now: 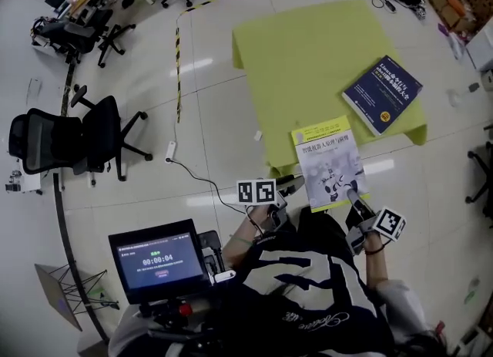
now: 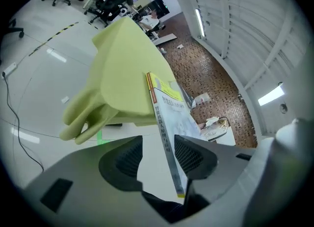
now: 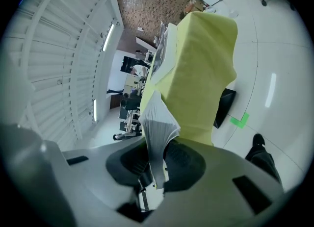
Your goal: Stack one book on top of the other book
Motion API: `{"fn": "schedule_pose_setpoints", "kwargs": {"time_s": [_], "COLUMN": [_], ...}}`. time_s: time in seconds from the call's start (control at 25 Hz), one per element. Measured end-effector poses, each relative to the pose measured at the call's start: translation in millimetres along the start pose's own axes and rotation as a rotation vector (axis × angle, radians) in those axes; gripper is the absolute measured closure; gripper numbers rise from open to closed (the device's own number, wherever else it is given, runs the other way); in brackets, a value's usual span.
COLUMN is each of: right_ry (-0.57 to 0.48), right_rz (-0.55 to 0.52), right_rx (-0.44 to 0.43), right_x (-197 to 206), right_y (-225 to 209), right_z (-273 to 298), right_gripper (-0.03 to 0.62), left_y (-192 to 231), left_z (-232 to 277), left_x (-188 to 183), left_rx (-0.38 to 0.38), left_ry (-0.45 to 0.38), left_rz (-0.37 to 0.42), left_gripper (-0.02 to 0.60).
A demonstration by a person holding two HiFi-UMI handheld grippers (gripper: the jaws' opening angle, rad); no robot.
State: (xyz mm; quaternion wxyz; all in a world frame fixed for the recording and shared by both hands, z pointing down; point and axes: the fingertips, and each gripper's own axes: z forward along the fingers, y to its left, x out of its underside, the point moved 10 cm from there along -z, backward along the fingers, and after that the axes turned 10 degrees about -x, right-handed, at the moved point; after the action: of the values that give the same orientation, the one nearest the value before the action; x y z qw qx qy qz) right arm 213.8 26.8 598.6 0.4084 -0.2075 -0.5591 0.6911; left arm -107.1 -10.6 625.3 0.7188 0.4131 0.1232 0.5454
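Observation:
A white book with a yellow top band (image 1: 326, 164) lies at the near edge of the yellow-green clothed table (image 1: 308, 47) and juts out over it. A dark blue book (image 1: 383, 95) rests flat near the table's right edge. My right gripper (image 1: 353, 193) is shut on the white book's near right corner, and its pages (image 3: 157, 123) fan out between the jaws (image 3: 156, 157). At the book's near left side my left gripper (image 1: 288, 186) stands open. The book's spine (image 2: 168, 123) runs between its jaws (image 2: 158, 153), close to the right pad.
Black office chairs (image 1: 69, 143) stand on the floor to the left. A screen on a stand (image 1: 158, 259) sits at the bottom left beside the person's torso. A cable (image 1: 200, 178) and striped floor tape (image 1: 177, 62) lie left of the table.

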Motion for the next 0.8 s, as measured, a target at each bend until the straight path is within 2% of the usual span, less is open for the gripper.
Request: {"fn": "schedule_pose_setpoints", "kwargs": {"time_s": [0.12, 0.24, 0.32, 0.4, 0.48, 0.6, 0.8], "right_ry": [0.039, 0.067, 0.084, 0.111, 0.144, 0.175, 0.221], "right_rz": [-0.009, -0.009, -0.012, -0.073, -0.151, -0.21, -0.278], "right_rx": [0.022, -0.002, 0.007, -0.022, -0.046, -0.061, -0.084], "right_x": [-10, -11, -11, -17, -24, -29, -36], "right_y": [-18, 3, 12, 16, 23, 32, 50], "right_z": [-4, -7, -10, -7, -6, -9, -10], "right_gripper": [0.528, 0.528, 0.528, 0.528, 0.528, 0.528, 0.519], "left_y": [2, -15, -26, -32, -36, -45, -67], "left_z": [38, 42, 42, 44, 40, 28, 6], "left_x": [-6, -15, -19, -22, -21, -16, -20], "left_rx": [0.038, 0.071, 0.068, 0.046, 0.034, 0.008, -0.072], "left_ry": [-0.009, -0.009, -0.015, -0.018, -0.032, -0.063, -0.093], "left_rz": [-0.059, -0.081, -0.043, -0.002, 0.007, 0.022, 0.132], "left_gripper": [0.388, 0.39, 0.391, 0.4, 0.402, 0.41, 0.411]}}
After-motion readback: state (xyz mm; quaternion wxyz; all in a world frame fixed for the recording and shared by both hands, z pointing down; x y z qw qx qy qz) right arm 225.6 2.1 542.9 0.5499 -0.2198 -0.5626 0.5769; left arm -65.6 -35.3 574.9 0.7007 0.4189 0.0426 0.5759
